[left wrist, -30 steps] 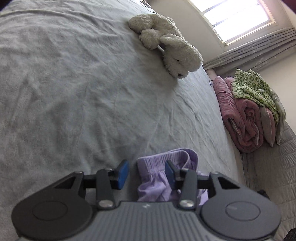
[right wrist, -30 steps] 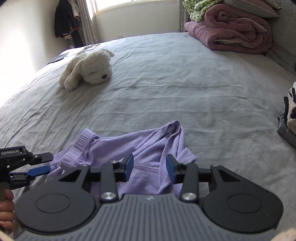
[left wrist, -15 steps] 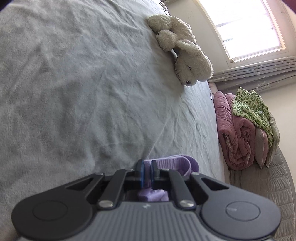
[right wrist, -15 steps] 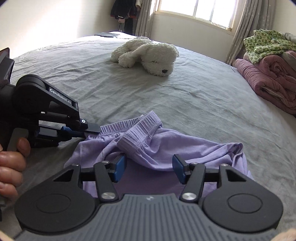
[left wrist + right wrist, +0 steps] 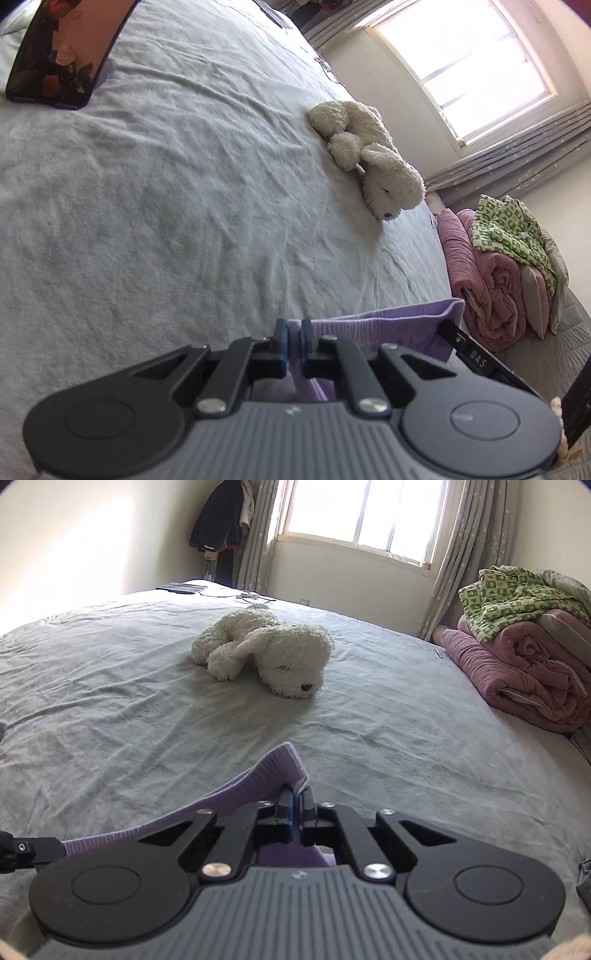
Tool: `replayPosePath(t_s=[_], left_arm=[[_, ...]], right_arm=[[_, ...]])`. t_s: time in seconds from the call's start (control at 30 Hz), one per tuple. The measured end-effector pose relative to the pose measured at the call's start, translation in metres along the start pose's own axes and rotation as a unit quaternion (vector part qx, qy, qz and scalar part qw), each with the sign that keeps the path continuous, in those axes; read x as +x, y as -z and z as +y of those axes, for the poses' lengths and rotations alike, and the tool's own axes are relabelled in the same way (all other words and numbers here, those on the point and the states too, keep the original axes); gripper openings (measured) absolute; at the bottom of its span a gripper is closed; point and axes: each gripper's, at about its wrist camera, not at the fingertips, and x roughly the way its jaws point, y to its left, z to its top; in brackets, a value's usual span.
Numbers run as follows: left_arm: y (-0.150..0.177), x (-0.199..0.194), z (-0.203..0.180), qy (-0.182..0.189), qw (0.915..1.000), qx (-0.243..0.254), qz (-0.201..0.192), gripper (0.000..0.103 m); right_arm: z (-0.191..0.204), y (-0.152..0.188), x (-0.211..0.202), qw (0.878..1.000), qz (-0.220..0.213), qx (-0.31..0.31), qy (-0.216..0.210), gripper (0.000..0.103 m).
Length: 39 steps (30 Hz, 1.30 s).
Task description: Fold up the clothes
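A lilac garment with a ribbed waistband is stretched between both grippers above the grey bed sheet. My left gripper is shut on one end of the waistband. My right gripper is shut on the other end of the waistband. The right gripper's tip shows at the right in the left wrist view. The left gripper's tip shows at the left edge in the right wrist view. The rest of the garment hangs hidden below the grippers.
A white plush dog lies mid-bed. A rolled pink quilt with a green patterned cloth sits at the bed's right side. A phone is at the upper left. Dark clothes hang by the window.
My right gripper has closed on the waistband. Both grippers have lifted the garment off the sheet and pulled the waistband taut between them.
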Motion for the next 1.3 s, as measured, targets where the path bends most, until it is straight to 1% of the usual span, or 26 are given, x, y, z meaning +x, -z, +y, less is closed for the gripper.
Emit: replayPosePath(t_s=[0.1, 0.17, 0.23, 0.3, 0.37, 0.47, 0.57, 0.67, 0.73, 0.77, 0.8, 0.83, 0.87, 0.9, 0.93, 1.07, 1.17, 1.23, 1.3], left_arm=[[-0.011, -0.018, 0.009, -0.013, 0.9994, 0.014, -0.028, 0.006], [-0.02, -0.029, 0.015, -0.031, 0.9976, 0.022, -0.057, 0.006], [-0.029, -0.038, 0.022, -0.047, 0.9955, 0.018, -0.079, 0.006], [-0.037, -0.042, 0.03, -0.062, 0.9949, 0.008, -0.08, 0.006], [-0.042, -0.042, 0.035, -0.08, 0.9946, -0.002, -0.066, 0.006], [-0.045, -0.037, 0.04, -0.101, 0.9932, -0.006, -0.059, 0.006], [-0.045, -0.031, 0.04, -0.118, 0.9915, 0.007, -0.053, 0.006], [-0.045, -0.021, 0.04, -0.133, 0.9906, 0.015, -0.027, 0.009], [-0.045, -0.019, 0.04, -0.137, 0.9903, 0.011, -0.022, 0.01], [-0.045, -0.019, 0.04, -0.137, 0.9903, 0.009, -0.023, 0.014], [-0.045, -0.02, 0.039, -0.137, 0.9903, 0.008, -0.024, 0.016], [-0.045, -0.021, 0.038, -0.138, 0.9901, 0.006, -0.026, 0.018], [-0.046, -0.024, 0.038, -0.139, 0.9897, 0.004, -0.032, 0.023], [-0.047, -0.026, 0.037, -0.141, 0.9893, 0.003, -0.038, 0.027], [-0.048, -0.028, 0.036, -0.143, 0.9887, 0.003, -0.045, 0.027], [-0.051, -0.034, 0.027, -0.143, 0.987, 0.016, -0.071, 0.029], [-0.049, -0.036, 0.014, -0.14, 0.9847, 0.049, -0.092, 0.029], [-0.048, -0.036, 0.005, -0.142, 0.9816, 0.075, -0.104, 0.029], [-0.045, -0.035, -0.005, -0.139, 0.9797, 0.096, -0.108, 0.029]], right_arm=[[0.029, -0.012, 0.012, 1.0, -0.004, -0.016, -0.013, 0.001], [0.049, -0.02, 0.022, 1.0, -0.005, -0.018, -0.025, 0.001], [0.069, -0.028, 0.031, 0.999, -0.007, -0.017, -0.039, 0.001], [0.088, -0.033, 0.042, 0.998, -0.008, -0.023, -0.051, 0.001], [0.105, -0.039, 0.052, 0.998, -0.005, -0.027, -0.061, 0.001], [0.124, -0.045, 0.064, 0.997, 0.0, -0.03, -0.075, 0.001], [0.137, -0.047, 0.076, 0.996, 0.009, -0.035, -0.077, 0.001], [0.142, -0.043, 0.089, 0.996, 0.032, -0.035, -0.08, 0.002], [0.144, -0.039, 0.094, 0.995, 0.048, -0.039, -0.076, 0.003], [0.145, -0.037, 0.095, 0.995, 0.051, -0.04, -0.074, 0.012], [0.142, -0.037, 0.092, 0.995, 0.051, -0.038, -0.075, 0.015], [0.139, -0.037, 0.088, 0.995, 0.051, -0.035, -0.077, 0.021], [0.136, -0.037, 0.084, 0.995, 0.05, -0.031, -0.079, 0.032], [0.133, -0.037, 0.08, 0.995, 0.05, -0.028, -0.08, 0.038], [0.13, -0.037, 0.076, 0.995, 0.05, -0.025, -0.082, 0.045], [0.106, -0.038, 0.054, 0.995, 0.046, -0.006, -0.09, 0.046], [0.075, -0.033, 0.03, 0.994, 0.048, 0.022, -0.101, 0.047], [0.054, -0.025, 0.013, 0.992, 0.052, 0.039, -0.108, 0.047], [0.033, -0.015, -0.006, 0.991, 0.056, 0.056, -0.111, 0.047]])
